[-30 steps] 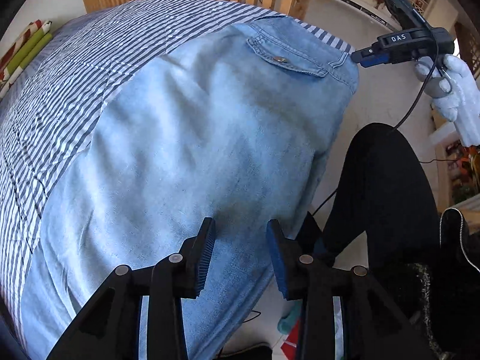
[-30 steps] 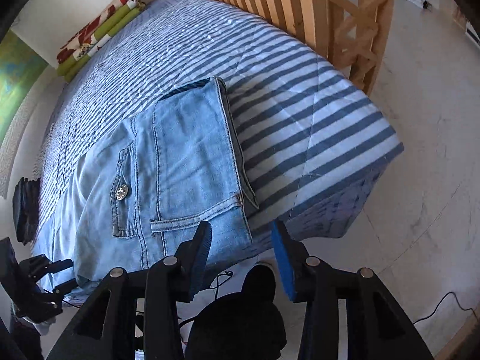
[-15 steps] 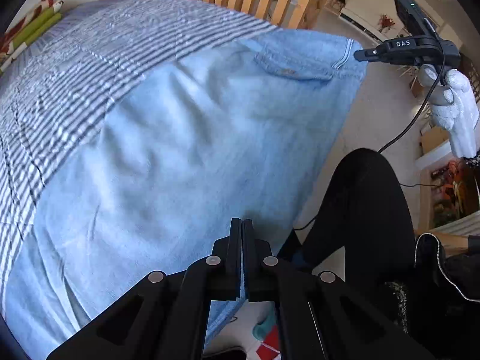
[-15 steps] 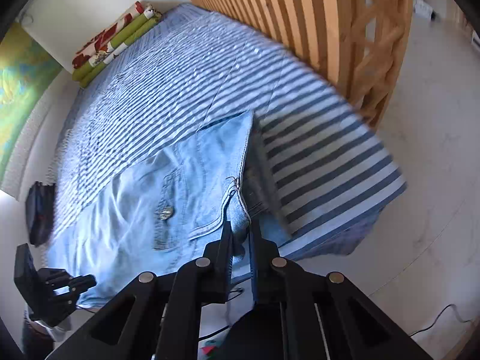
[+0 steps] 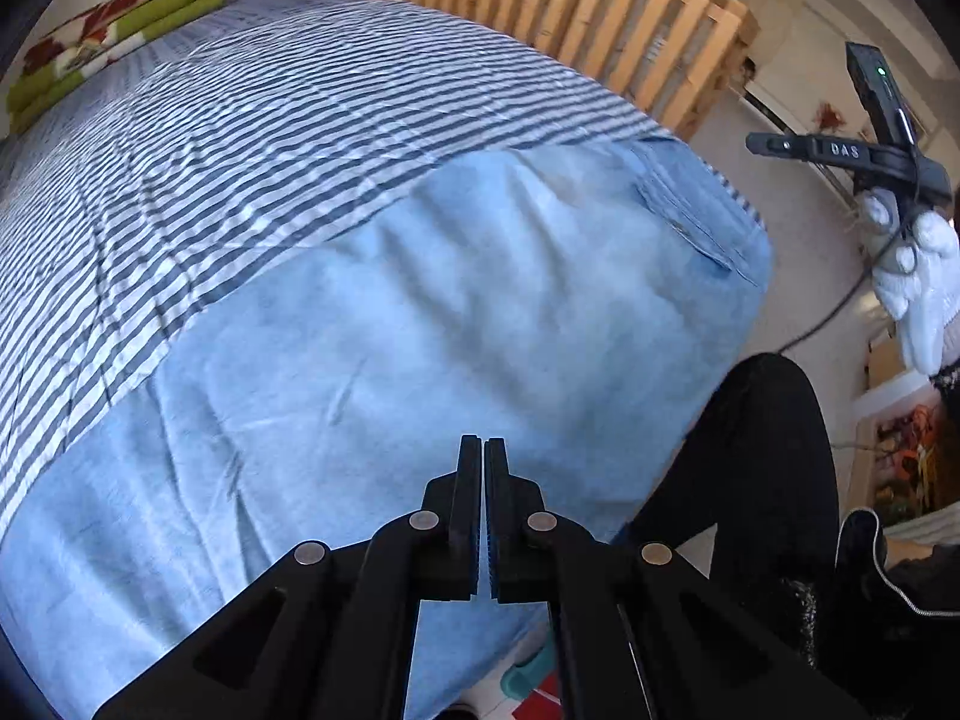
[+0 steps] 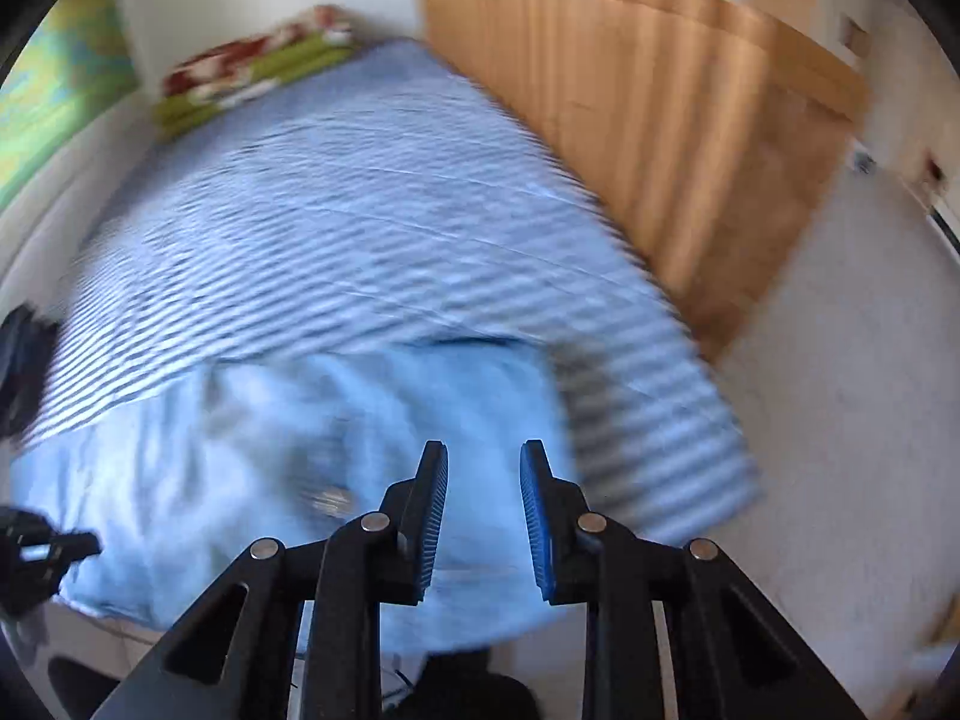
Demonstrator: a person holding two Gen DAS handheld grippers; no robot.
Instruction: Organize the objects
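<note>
Both claws have come up and back from the jeans (image 5: 456, 324) since a second ago — the left claw (image 5: 482, 510) has snapped fully closed with nothing visible between its pads; the right claw (image 6: 483, 516) closed too and is now opening again, jaws parted over denim but pressing on nothing I can see. Jeans lie folded along the near edge of the bed (image 5: 252, 138), long axis running along that edge, pocket end at the near right corner in the left view; cloth sits ahead of and below each claw. Right claw (image 5: 774, 145) hangs off that pocket corner, so it looks nearer the waistband; left nearer the leg end. Right view is badly smeared — seams and button are a guess; the lower left of the jeans is cut off.
</note>
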